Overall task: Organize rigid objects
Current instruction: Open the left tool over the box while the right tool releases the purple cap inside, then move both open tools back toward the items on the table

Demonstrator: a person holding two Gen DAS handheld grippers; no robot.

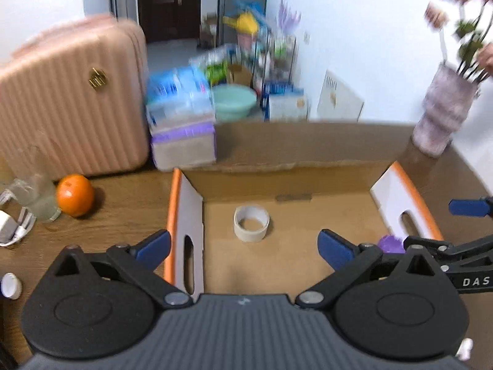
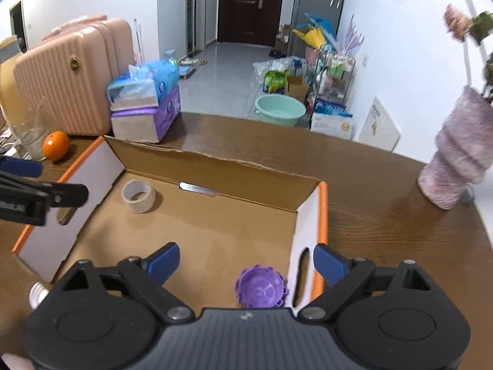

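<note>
Left gripper (image 1: 245, 246) above cardboard box (image 1: 308, 154), jaws wide apart, nothing between. Right gripper (image 2: 246, 262) likewise spread, empty. Tape roll (image 1: 251, 222) on box floor; purple cap (image 2: 260, 288) near box's right wall. Orange (image 1: 75, 195) on table (image 1: 107, 215), outside box.

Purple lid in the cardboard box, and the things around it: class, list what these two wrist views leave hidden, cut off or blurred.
- Purple lid: right wrist view, lower part hidden by the right gripper body; left wrist view shows only a sliver.
- Clear glass: left wrist view, motion blur; contents unreadable.
- White cap: left wrist view, cut off by the edge.
- Vase: both views, top cut off; flowers blurred.
</note>
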